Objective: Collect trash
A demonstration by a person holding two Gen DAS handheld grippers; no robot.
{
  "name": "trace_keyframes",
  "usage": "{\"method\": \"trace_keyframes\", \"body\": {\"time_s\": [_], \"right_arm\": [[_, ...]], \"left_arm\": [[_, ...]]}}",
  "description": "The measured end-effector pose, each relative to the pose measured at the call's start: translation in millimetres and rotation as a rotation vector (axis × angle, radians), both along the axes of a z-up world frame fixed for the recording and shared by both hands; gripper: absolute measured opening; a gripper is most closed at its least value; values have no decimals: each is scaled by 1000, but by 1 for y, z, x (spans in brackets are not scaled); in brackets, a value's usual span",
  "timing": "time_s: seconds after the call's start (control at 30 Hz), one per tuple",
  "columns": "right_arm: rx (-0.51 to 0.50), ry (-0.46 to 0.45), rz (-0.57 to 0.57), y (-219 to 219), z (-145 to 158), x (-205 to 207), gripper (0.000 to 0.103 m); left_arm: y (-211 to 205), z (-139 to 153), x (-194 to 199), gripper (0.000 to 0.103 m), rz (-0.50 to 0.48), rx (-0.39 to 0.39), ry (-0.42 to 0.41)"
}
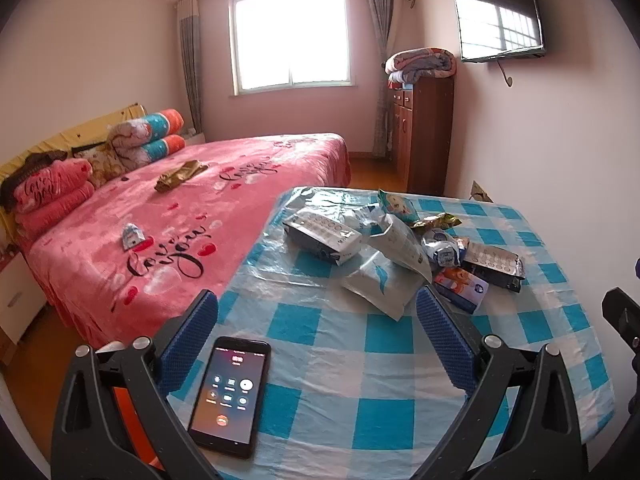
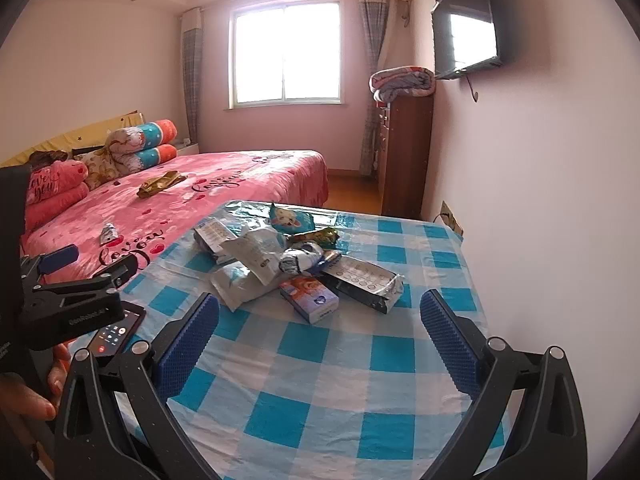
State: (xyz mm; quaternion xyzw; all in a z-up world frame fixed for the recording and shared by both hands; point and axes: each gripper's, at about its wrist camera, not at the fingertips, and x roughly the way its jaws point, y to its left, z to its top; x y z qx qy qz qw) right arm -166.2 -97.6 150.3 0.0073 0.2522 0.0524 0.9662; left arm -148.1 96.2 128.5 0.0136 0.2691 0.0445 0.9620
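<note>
crinkled wrappers (image 2: 280, 268) heaped on checked table (image 2: 360, 360), long axes mixed; both hand-held grippers (image 1: 316, 320) (image 2: 320, 324) spread, empty

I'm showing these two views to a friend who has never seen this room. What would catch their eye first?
Probably the pile of trash, crumpled wrappers and empty packets heaped on the blue-checked table. Next, the big pink bed to the left, with a few stray wrappers on it, under a bright window. Nearer, a lit phone lies on the table by the open left tongs; the right tongs are open too.
</note>
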Motion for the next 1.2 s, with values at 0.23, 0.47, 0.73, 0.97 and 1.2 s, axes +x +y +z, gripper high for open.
{"method": "trace_keyframes", "body": {"time_s": [0.23,0.47,0.73,0.97,1.2], "right_arm": [[56,34,-11,-24,-16,11,99],[102,133,-8,-42,-50,31,99],[155,214,60,-45,-83,62,99],[126,259,131,-29,-92,98,99],[132,301,190,-21,-103,132,98]], "left_arm": [[2,-13,11,100,-48,-59,42],[6,-20,38,100,-147,-87,63],[42,-11,117,100,-187,-199,154],[62,-33,189,99,-10,-397,263],[57,-57,250,99,127,-396,352]]}}
